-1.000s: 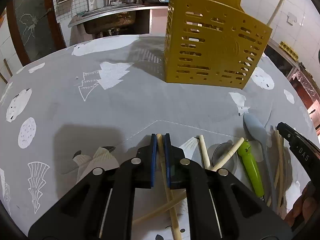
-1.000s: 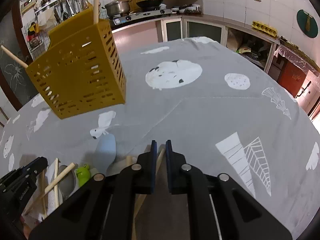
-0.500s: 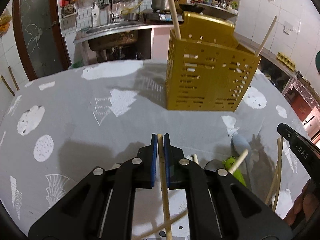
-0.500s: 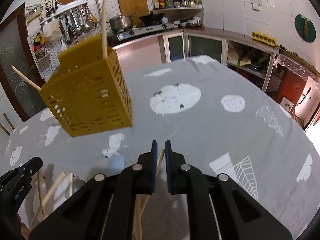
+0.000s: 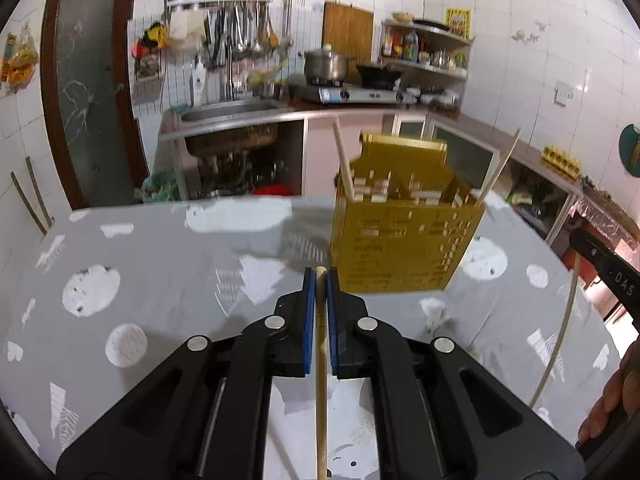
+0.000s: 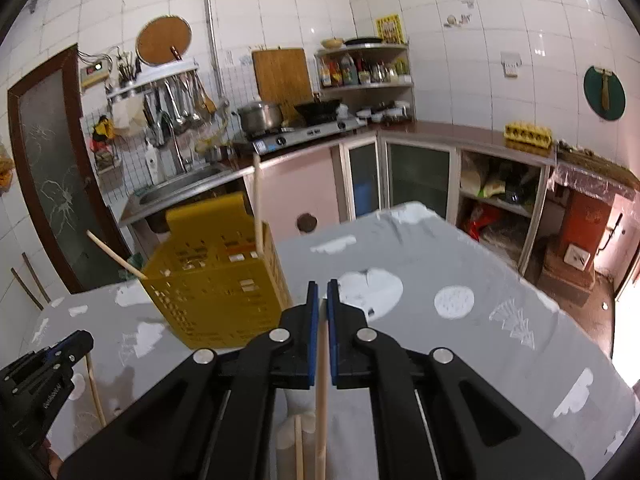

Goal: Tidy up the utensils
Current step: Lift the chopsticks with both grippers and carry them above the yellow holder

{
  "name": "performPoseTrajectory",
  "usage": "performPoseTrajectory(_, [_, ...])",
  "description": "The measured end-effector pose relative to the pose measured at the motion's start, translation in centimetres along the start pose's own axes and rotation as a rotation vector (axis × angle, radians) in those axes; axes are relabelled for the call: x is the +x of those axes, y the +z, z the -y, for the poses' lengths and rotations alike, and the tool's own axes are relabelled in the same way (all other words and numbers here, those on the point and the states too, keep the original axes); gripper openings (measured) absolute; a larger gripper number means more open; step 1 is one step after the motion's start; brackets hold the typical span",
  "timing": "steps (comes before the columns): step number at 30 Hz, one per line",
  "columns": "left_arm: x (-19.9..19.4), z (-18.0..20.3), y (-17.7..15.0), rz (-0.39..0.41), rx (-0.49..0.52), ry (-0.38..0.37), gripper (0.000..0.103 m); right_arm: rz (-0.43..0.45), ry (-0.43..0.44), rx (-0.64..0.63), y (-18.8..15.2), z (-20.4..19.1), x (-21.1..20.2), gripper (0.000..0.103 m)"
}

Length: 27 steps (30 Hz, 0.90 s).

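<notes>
Both tongs, left (image 5: 317, 280) and right (image 6: 323, 294), each clamped on a chopstick (image 5: 320, 364), have lifted off the table (image 5: 168, 256) toward the yellow holder (image 5: 404, 236) ahead.

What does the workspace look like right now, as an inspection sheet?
Surface: table under grey patterned cloth.
Job's things: yellow holder stands upright with two sticks inside.
Clutter: nothing seen.
Grippers: left gripper shut on a chopstick; right gripper shut on another chopstick.
Cables: nothing seen.
Surroundings: sink, stove with pot, hanging ladles, tiled walls.
</notes>
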<state>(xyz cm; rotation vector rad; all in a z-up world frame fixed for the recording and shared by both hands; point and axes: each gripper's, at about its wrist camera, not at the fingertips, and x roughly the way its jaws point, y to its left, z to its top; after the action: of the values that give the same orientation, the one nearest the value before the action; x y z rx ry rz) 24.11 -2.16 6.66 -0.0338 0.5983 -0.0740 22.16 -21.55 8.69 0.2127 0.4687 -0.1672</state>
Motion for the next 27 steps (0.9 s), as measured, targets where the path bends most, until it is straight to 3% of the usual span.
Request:
performPoseTrajectory(14, [-5.0, -0.1, 2.8, 0.174, 0.016, 0.007, 0.005, 0.123, 0.033, -0.053, 1.9, -0.9, -3.5, 0.005])
performPoseTrajectory(27, [-5.6, -0.2, 4.2, 0.217, 0.014, 0.007, 0.005, 0.161, 0.055, -0.083, 3.1, -1.6, -3.6, 0.005])
